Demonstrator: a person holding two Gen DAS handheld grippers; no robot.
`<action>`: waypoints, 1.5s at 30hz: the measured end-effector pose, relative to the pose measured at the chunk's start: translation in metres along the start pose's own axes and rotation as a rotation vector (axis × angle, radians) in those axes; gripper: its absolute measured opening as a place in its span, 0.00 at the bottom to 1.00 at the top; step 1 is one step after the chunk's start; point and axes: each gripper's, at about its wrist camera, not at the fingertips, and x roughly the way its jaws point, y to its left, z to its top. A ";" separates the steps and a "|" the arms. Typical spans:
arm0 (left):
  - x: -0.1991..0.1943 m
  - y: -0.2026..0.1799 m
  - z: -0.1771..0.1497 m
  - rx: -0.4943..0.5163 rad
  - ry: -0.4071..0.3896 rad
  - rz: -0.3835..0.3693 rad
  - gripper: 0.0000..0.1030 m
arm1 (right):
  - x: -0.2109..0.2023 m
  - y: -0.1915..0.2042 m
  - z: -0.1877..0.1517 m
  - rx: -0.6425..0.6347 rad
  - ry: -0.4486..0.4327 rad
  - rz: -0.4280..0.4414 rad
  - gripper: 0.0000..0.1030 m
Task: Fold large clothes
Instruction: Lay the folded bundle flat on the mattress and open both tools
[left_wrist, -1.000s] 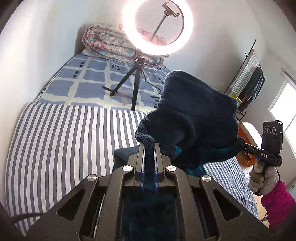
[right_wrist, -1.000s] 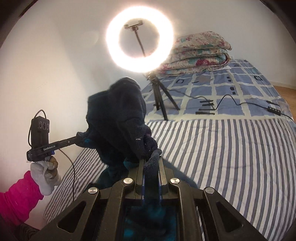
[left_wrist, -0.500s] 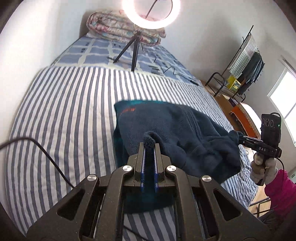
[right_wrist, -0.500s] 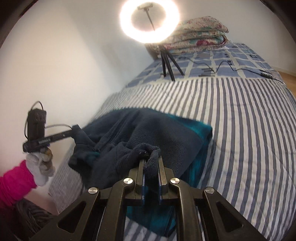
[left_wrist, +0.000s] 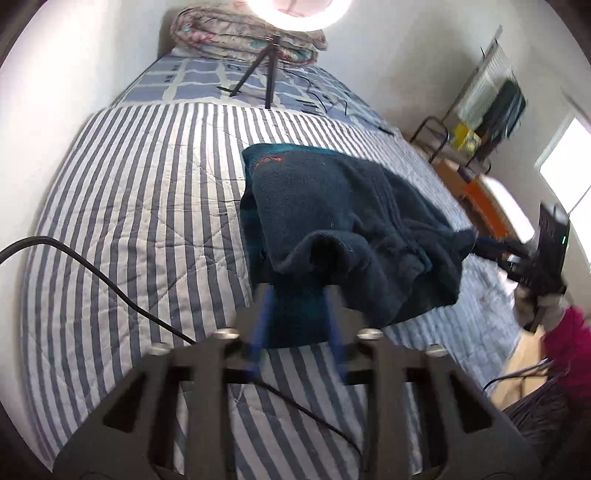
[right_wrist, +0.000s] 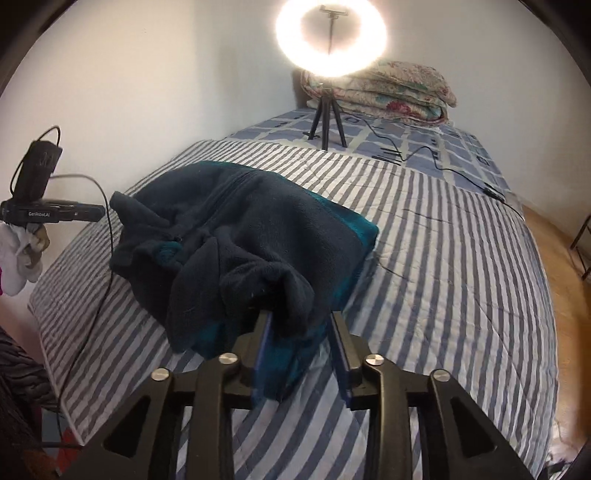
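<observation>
A dark navy fleece garment (left_wrist: 332, 206) with a teal lining lies folded over itself on the striped bedspread (left_wrist: 147, 221). My left gripper (left_wrist: 297, 295) sits at its near edge. Its jaws are opening, and a drooping fold of fleece hangs between the blue fingertips (left_wrist: 264, 295) without being pinched. In the right wrist view the same garment (right_wrist: 258, 229) lies ahead. My right gripper (right_wrist: 300, 317) is also opening, with a fleece corner loose between its fingers. Each gripper shows in the other's view: the right one (left_wrist: 480, 245) and the left one (right_wrist: 101, 213), both at the garment's side.
A ring light on a tripod (right_wrist: 327, 110) stands on the checked cover by a folded floral quilt (right_wrist: 399, 92). A black cable (left_wrist: 92, 273) crosses the stripes. A clothes rack (left_wrist: 491, 107) and wooden floor (right_wrist: 554, 251) lie beyond the bed. A pink sleeve (left_wrist: 565, 332) is at the right.
The garment hung in the air between both grippers, then came down folded onto the bed. Both pairs of jaws, shut on fleece before, have now parted.
</observation>
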 end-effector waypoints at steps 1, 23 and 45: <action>-0.004 0.007 0.004 -0.047 -0.015 -0.028 0.45 | -0.007 -0.006 -0.001 0.038 -0.009 0.022 0.43; 0.073 0.054 0.040 -0.504 0.172 -0.203 0.19 | 0.061 -0.078 -0.039 1.089 0.032 0.530 0.61; 0.077 -0.002 0.023 -0.194 0.183 0.021 0.11 | 0.004 -0.034 -0.019 0.551 0.061 0.226 0.38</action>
